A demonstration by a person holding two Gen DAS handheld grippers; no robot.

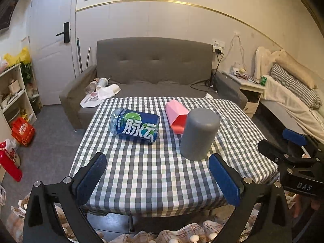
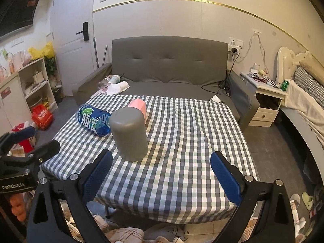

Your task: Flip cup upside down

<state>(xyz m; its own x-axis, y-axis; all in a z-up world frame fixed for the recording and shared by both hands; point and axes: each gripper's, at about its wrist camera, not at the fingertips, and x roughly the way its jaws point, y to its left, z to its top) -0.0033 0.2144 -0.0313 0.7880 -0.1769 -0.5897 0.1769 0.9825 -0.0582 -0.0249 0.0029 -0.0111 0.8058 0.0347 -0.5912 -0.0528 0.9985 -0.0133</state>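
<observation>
A grey cup (image 1: pixel 199 133) stands mouth down, closed base up, on the checked tablecloth (image 1: pixel 158 174). It also shows in the right wrist view (image 2: pixel 129 134). My left gripper (image 1: pixel 160 179) is open and empty, held back from the cup near the table's front edge; the cup is ahead and to its right. My right gripper (image 2: pixel 162 177) is open and empty, with the cup ahead and to its left. The right gripper's body (image 1: pixel 293 162) shows at the right edge of the left wrist view.
A blue drink bottle (image 1: pixel 134 125) lies on its side left of the cup. A pink cup (image 1: pixel 177 117) lies on its side behind it. A grey sofa (image 1: pixel 154 68) is beyond the table, a shelf (image 1: pixel 14 93) at left, a nightstand (image 2: pixel 267 99) and bed at right.
</observation>
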